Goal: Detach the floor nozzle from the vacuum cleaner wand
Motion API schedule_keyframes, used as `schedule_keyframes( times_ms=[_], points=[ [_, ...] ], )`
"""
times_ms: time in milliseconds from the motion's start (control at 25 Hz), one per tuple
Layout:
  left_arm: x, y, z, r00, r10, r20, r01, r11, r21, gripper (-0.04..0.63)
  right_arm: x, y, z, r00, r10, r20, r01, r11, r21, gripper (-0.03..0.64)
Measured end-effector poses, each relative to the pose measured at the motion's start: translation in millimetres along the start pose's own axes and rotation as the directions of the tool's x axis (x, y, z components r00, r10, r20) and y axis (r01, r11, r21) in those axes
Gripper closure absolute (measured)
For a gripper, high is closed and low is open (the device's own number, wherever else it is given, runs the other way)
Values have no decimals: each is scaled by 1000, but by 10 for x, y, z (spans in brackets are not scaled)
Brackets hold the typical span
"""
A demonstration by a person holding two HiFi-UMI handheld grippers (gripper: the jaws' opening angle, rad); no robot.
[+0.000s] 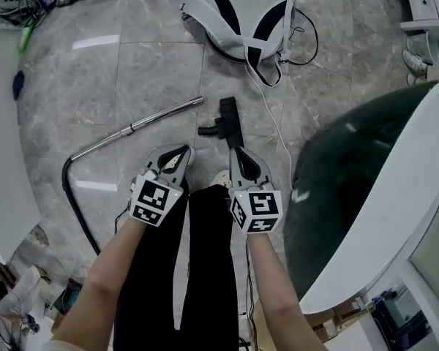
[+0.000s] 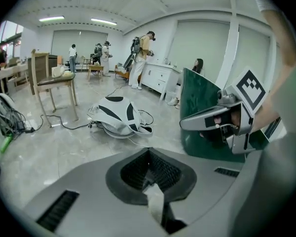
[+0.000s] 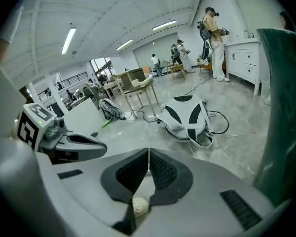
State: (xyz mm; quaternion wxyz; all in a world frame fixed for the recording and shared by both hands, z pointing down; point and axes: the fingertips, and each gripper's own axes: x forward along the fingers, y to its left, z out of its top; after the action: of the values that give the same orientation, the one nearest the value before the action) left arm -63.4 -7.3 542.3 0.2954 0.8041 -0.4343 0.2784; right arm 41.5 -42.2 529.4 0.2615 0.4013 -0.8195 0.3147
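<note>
A grey marble-tile floor (image 1: 154, 72) fills the head view, and the gripper views show a wide, bright hall with people standing far back. The metal wand (image 1: 143, 125) lies on the tiles left of centre, slanting from the upper middle down to the left, where a black hose (image 1: 77, 203) curves on toward the lower left. The black floor nozzle (image 1: 229, 119) lies just right of the wand's upper end. A bare strip of floor shows between them, so the two are apart, and the nozzle's lower part is hidden behind the right gripper (image 1: 238, 152).

The left gripper (image 1: 184, 152) sits beside it at the frame's centre, above the person's black trousers (image 1: 205, 269). Each gripper's own view shows its dark ribbed pads pressed together along a thin seam with nothing between them, so both are closed and empty, well clear of nozzle and wand.

A white-and-black backpack unit (image 1: 249, 13) rests on the floor at the top centre, with a white cable running down from it. A dark green curved surface with a white rim (image 1: 351, 181) takes up the right side.
</note>
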Motion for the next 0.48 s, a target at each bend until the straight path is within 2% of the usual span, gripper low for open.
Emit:
schedule_keyframes(
  times_ms=[200,360,480],
  points=[
    [-173,-52,14,1000,17,10,-17,1000,16,584,-152,82,-142,998,-2,-60,-3,997,-83,600],
    [-168,-107,75,999,35,3,-35,996,84,583,-224,72,-122,998,0,-70,-7,996,-92,601],
    [-192,-107,153,998,55,18,-56,995,84,583,-269,94,-23,999,3,-51,-7,997,-73,601]
  ],
)
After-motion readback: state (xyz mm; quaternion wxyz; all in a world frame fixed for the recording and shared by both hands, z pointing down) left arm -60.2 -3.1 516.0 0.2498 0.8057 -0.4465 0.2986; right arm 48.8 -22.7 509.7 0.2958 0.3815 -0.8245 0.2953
